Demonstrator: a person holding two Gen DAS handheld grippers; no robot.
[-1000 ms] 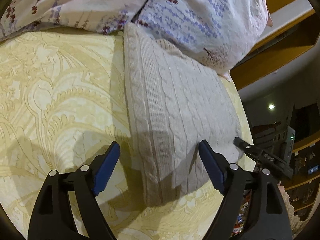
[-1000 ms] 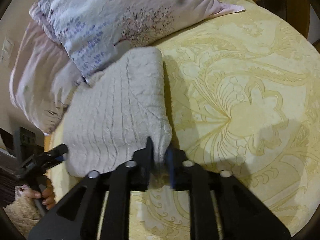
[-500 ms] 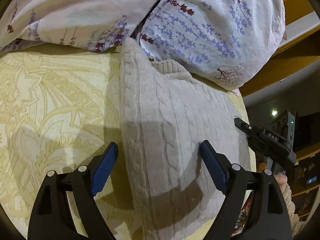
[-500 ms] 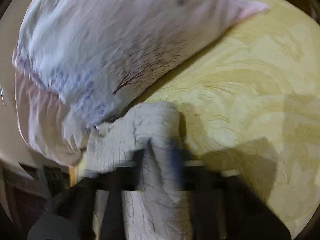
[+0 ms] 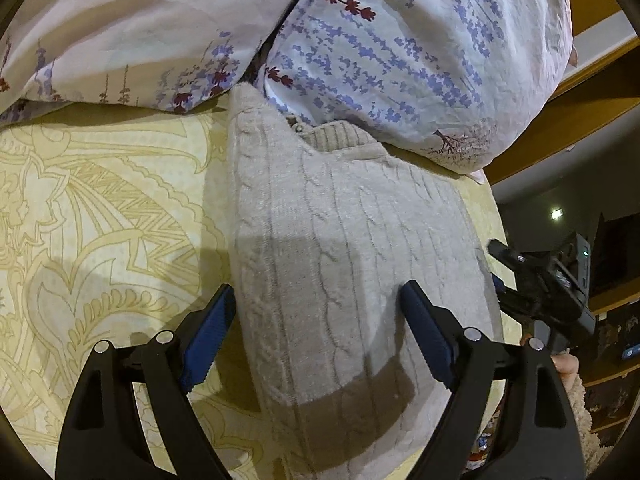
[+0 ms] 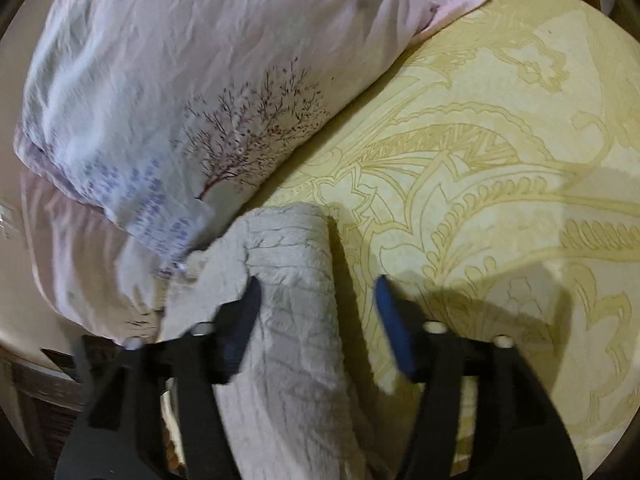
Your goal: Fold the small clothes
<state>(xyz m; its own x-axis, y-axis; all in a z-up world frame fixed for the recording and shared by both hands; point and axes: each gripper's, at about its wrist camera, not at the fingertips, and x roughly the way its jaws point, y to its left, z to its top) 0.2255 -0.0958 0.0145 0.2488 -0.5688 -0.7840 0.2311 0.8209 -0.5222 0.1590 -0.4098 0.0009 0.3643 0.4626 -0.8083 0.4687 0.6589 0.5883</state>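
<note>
Item: folded cream cable-knit sweater (image 5: 344, 264), lying on a yellow patterned bedsheet (image 5: 100, 220), its top edge tucked against a floral pillow (image 5: 400, 52); a second pale pillow (image 5: 132, 28) lies alongside.

Left gripper (image 5: 316, 312): jaws spread wide above the sweater, blue pads clear of the knit, nothing held.

Right gripper (image 6: 318, 300): jaws have just been opening; the sweater's folded edge lies between them, beside the left pad, not pinched.

A person's hand (image 5: 564, 364) shows at the right margin of the left view.
</note>
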